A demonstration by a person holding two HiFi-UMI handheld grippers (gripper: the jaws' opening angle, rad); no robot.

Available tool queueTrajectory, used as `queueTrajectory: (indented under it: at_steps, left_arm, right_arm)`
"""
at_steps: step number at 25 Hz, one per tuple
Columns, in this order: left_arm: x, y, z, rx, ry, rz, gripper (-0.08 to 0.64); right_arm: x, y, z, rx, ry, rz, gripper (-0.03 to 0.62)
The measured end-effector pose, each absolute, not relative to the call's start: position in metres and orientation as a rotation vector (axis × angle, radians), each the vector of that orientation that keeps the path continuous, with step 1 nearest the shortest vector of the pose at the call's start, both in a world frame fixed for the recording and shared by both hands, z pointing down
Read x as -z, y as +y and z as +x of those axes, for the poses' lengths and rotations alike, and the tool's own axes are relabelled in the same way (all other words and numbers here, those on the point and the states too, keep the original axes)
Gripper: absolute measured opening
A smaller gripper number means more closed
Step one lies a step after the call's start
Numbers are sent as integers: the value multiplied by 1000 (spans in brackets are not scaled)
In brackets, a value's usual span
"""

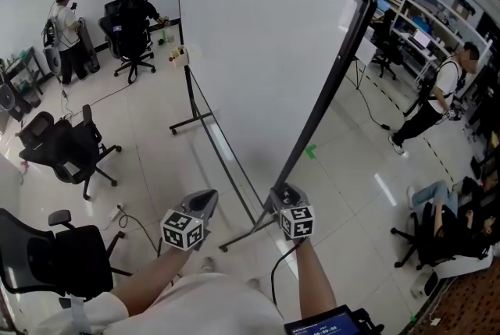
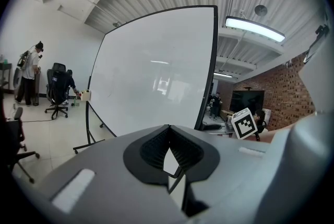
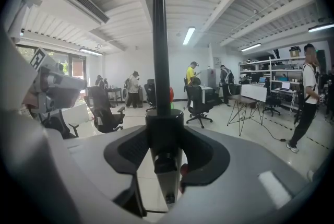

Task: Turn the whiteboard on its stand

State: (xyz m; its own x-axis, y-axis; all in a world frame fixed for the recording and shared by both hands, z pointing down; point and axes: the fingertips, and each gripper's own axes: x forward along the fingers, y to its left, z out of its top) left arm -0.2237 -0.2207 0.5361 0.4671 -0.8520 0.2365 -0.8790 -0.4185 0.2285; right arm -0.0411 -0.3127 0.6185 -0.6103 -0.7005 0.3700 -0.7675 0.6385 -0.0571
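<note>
Pale glossy floor tiles point(image 1: 148, 162) carry a large white rectangular whiteboard with a black frame point(image 1: 258, 52), which stands on its black wheeled stand point(image 1: 191, 119) in the open office. My right claw point(image 1: 287, 194) pinches the whiteboard's near side edge at its lower end, and the black frame runs up between the jaws. My left claw point(image 1: 203, 202) hangs just left of that edge, apart from the whiteboard, jaws pressed together on nothing.
</note>
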Motion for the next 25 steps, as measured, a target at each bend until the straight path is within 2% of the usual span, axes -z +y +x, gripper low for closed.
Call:
queueTrajectory:
  at_steps: [25]
  left_arm:
    - [-538,-214,-163,-153,-1395,2444,18]
  right_arm:
    - [-616,-277,7,-287,-2574,1182,199]
